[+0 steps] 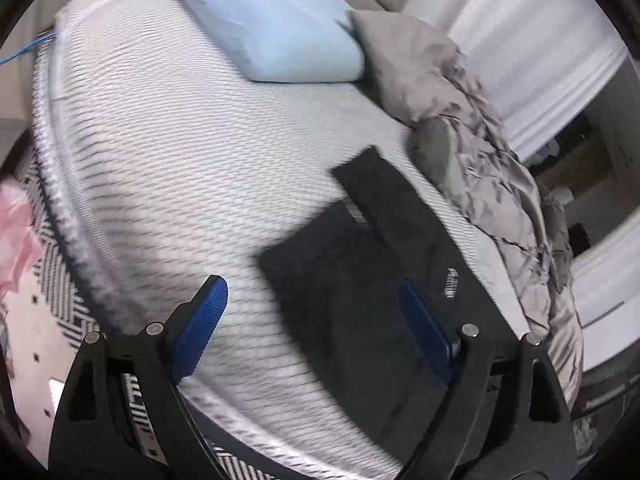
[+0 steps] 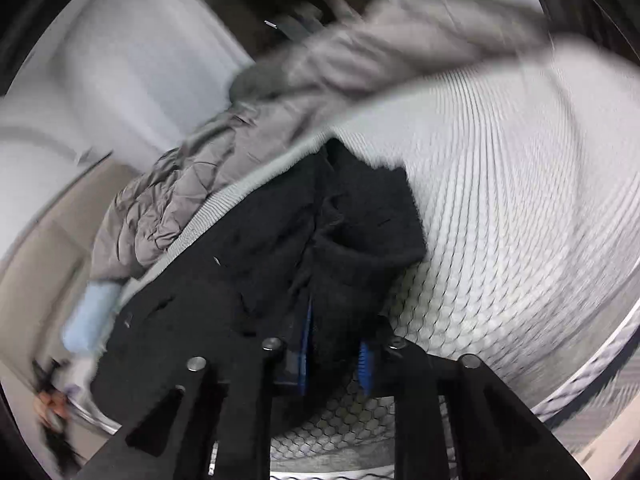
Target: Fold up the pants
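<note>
Where folded flat, black pants (image 1: 360,280).

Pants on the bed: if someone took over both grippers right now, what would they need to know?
Left gripper: open, empty, above the mattress by the pants.
Right gripper: shut on a bunched fold of the pants.
Pants: black, near the grey duvet, blue pillow beyond.
Done: seemingly folded at least once; one part lies flat.
Left: probably lay the gripped part down, smooth, finish folding.
</note>
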